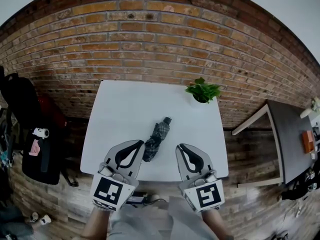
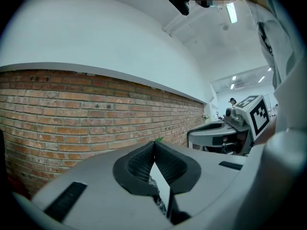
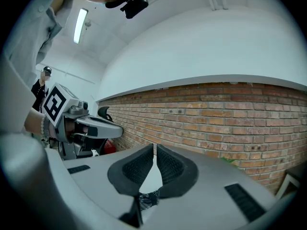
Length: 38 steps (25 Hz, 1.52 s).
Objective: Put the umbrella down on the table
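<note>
A folded dark patterned umbrella [image 1: 156,138] lies on the white table [image 1: 125,109], slanting from the front edge toward the middle. My left gripper [image 1: 141,145] is shut and empty, its tip just left of the umbrella's near end. My right gripper [image 1: 180,147] is shut and empty too, a short way to the umbrella's right. Both point level toward the brick wall. In the left gripper view the pads [image 2: 144,164] meet at the tip, and a bit of the umbrella [image 2: 157,201] shows below them. The right gripper view shows the same: closed pads [image 3: 168,166] and a scrap of umbrella [image 3: 147,199] beneath.
A small potted plant [image 1: 202,90] stands at the table's far right corner against the brick wall [image 1: 160,39]. A black backpack [image 1: 27,129] sits on the floor to the left. A grey side table [image 1: 287,134] with an orange object [image 1: 307,141] is at the right.
</note>
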Tool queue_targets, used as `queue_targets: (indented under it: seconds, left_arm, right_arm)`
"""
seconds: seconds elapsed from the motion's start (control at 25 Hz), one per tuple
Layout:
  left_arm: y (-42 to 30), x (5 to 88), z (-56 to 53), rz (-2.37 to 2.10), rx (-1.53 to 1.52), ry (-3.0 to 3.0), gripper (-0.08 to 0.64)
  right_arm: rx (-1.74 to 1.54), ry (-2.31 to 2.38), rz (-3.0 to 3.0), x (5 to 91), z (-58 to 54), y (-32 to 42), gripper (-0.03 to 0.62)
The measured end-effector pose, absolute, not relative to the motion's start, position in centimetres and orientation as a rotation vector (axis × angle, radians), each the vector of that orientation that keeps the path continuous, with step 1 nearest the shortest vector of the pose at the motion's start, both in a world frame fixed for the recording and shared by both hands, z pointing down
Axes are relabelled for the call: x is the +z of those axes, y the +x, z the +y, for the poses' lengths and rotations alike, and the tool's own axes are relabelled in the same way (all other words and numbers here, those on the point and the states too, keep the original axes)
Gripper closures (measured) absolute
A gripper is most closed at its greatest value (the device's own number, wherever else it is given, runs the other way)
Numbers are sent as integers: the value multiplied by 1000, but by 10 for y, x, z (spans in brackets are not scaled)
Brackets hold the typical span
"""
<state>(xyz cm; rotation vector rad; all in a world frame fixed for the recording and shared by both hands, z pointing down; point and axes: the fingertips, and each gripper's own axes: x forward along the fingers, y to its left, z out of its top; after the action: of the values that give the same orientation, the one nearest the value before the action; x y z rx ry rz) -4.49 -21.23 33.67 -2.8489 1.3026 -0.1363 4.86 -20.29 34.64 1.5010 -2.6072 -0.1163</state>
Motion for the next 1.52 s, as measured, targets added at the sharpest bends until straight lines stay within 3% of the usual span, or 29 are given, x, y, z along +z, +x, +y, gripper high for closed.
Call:
queue_targets:
  seconds: [1.52]
  left_arm:
    - [-38,346,-215,1319,-168,-2865,541]
  right_arm:
    - [-102,1480,-2604,356,-206,55,540]
